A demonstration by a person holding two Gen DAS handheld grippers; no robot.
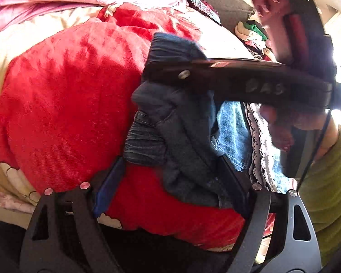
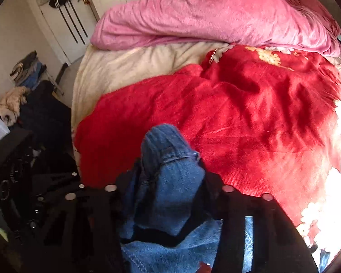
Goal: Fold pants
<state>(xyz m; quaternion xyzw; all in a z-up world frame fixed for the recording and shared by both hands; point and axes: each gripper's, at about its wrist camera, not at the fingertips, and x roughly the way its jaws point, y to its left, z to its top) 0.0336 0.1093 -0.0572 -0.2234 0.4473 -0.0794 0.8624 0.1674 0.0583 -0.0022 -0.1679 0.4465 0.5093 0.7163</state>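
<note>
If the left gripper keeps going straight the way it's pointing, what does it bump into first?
Probably the blue jeans bunched right between its fingers; the left gripper looks open around them. Just past that sits the right gripper, shut on the same denim. Depth is hard to judge here.

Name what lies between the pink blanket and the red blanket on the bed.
A cream sheet lies between the pink blanket and red blanket, shown in the right wrist view.

1. Bright daylight from right of the red blanket (image 2: 238, 118), blown out to white glare at that edge.
2. Deep shadow left of the blanket.
3. Strong fisheye bending at rims; motion blur nearest both cameras.
</note>
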